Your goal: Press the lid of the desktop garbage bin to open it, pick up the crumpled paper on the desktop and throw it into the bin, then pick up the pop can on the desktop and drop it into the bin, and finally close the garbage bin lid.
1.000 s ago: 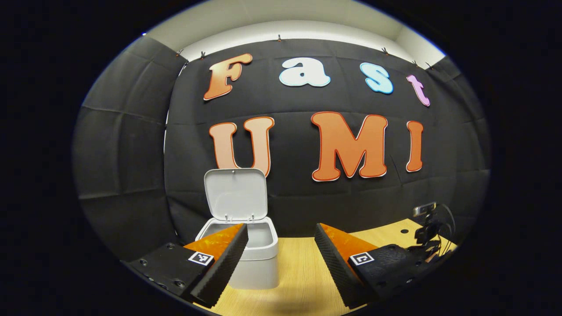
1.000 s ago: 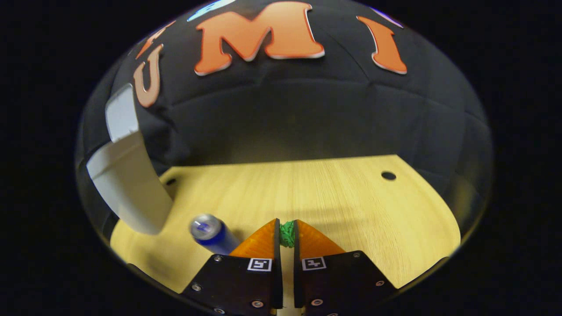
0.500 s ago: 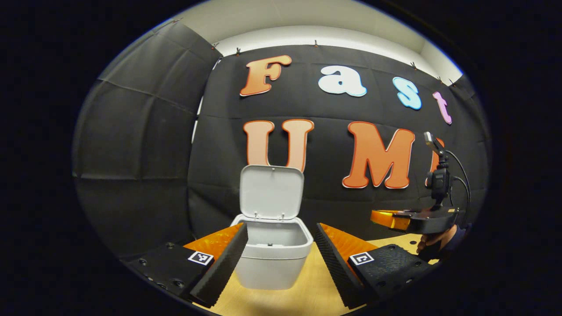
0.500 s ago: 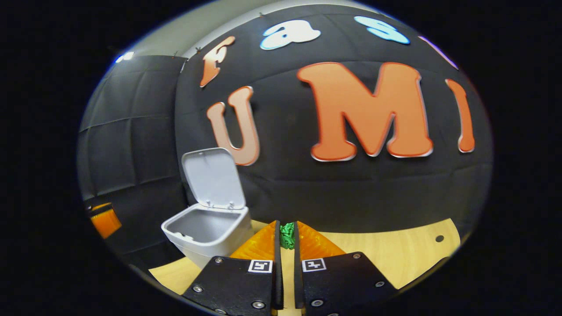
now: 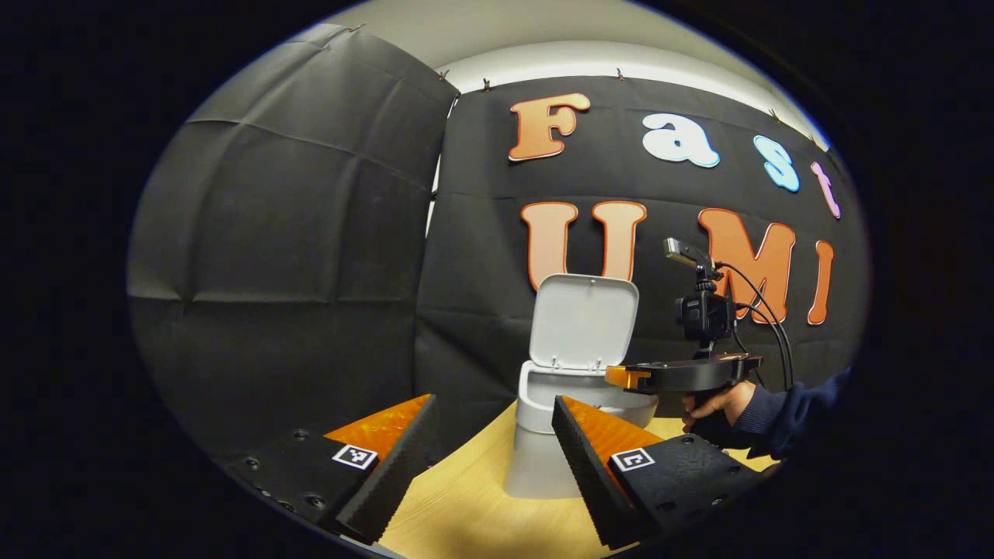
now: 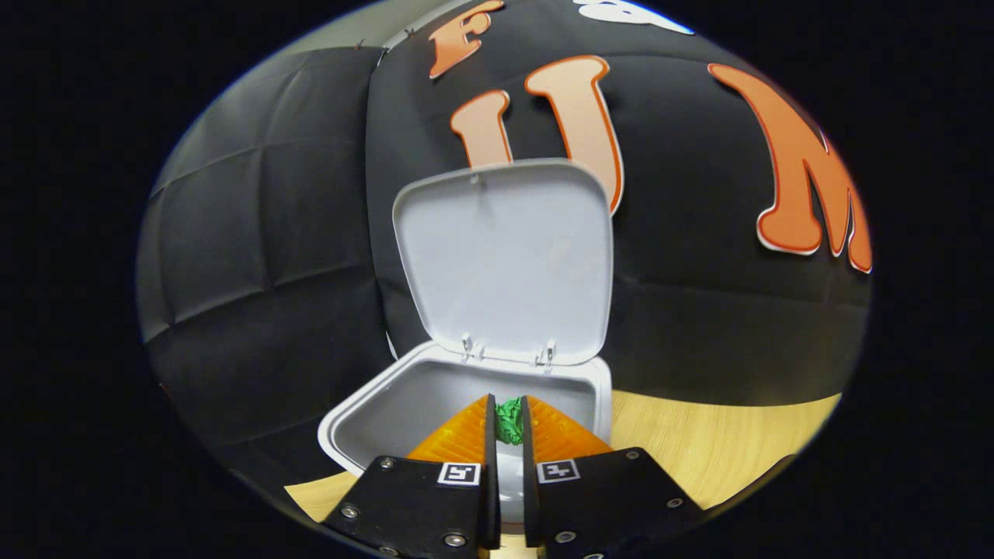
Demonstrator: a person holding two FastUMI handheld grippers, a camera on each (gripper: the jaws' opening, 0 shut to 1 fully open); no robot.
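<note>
- The right gripper (image 6: 506,423) is clamped on the crumpled paper (image 6: 509,419), a small green wad pinched between both fingertips; in the right gripper view it sits over the open mouth of the garbage bin (image 6: 373,411), above the near part of the cavity
- The lid (image 6: 505,256) stands upright on its hinges at the bin's far rim, its pale inside facing the camera
- In the left gripper view the right gripper (image 5: 625,378) reaches in from the right, level, its tip over the bin (image 5: 536,458); a hand (image 5: 710,404) in a dark sleeve (image 5: 784,411) holds it
- The left gripper (image 5: 493,435) has its fingers wide apart, holding nothing, near the bin over the wooden table (image 5: 466,505); the bin stands just beyond its right finger
</note>
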